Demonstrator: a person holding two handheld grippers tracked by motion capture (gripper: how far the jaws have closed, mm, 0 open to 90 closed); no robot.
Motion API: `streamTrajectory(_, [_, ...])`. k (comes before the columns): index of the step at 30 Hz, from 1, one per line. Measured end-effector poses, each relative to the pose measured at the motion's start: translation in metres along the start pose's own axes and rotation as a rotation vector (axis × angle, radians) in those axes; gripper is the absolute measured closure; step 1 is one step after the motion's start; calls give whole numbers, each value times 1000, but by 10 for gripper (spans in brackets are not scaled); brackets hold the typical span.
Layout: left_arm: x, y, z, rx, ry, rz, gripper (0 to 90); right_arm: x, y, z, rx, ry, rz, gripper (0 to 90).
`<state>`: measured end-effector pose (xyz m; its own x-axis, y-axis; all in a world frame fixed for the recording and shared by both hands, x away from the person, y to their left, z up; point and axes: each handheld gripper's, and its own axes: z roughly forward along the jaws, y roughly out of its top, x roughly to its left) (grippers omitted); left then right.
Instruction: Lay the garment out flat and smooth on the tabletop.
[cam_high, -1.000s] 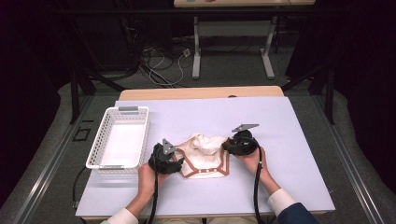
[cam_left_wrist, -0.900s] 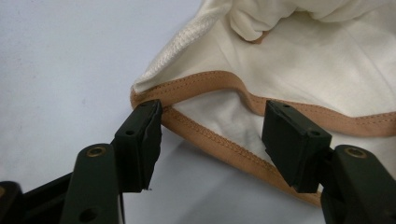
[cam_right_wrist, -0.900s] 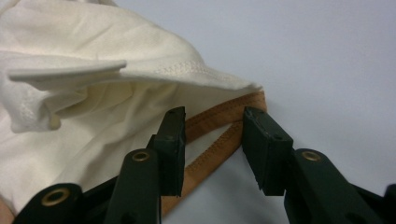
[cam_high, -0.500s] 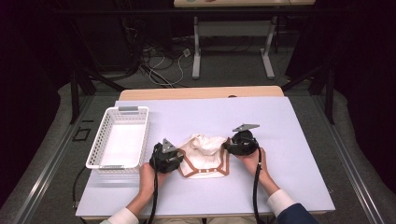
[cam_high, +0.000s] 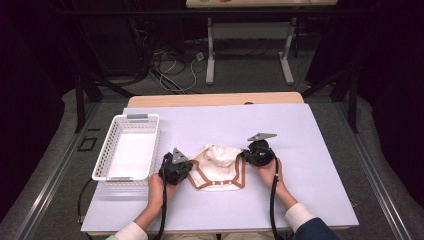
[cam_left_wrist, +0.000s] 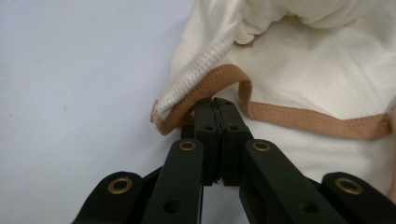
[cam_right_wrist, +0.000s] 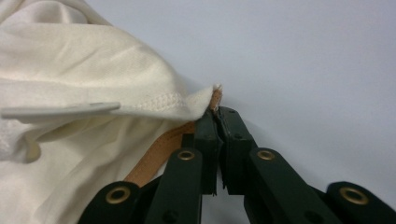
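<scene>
A pale lavender table (cam_high: 310, 150) takes up most of the high view, with a strip of bare wood showing along its far edge; on its left part stands a white mesh basket (cam_high: 102, 160), long side running away from the person, a grey handle at its far end. Just right of the basket, near the middle of the table and towards the person's side, lies a cream garment (cam_high: 217, 167) with tan-brown binding along its edges (the far part is bunched into a soft heap, the near part lies flatter, and a row of small snaps shows along the near hem); it rests on the table, well clear of the basket.

The left gripper (cam_high: 176, 170) sits at the garment's left edge, between it and the basket; its jaws have just been closing, and its own view shows them pressed together on the tan binding (cam_left_wrist: 219, 77) where that strip loops at the corner of the cloth (cam_left_wrist: 327, 70). The right gripper (cam_high: 257, 152) sits at the garment's right edge, a grey three-cornered plate on top; its jaws too have just been closing, and its own view shows them narrowed to a pinch on the corner of the cloth (cam_right_wrist: 93, 60), the tan binding (cam_right_wrist: 215, 100) caught between the tips. Each gripper is held in a hand, white cuffs at the bottom of the high view.
</scene>
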<state>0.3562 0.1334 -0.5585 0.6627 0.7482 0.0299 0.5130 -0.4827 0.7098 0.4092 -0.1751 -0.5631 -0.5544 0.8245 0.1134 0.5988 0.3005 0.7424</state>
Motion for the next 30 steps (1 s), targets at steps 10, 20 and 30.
streamTrajectory(10, [-5, -4, -21, 1, -29, -8, 891, -4, -2, -27, 5, -8, -35, 879])
streamTrajectory(20, [-13, 3, -25, -41, 46, 18, 439, -2, -3, -23, 19, 1, -64, 644])
streamTrajectory(30, [-12, 20, -8, -32, 100, 128, 507, 15, 9, -11, -19, -18, -220, 422])
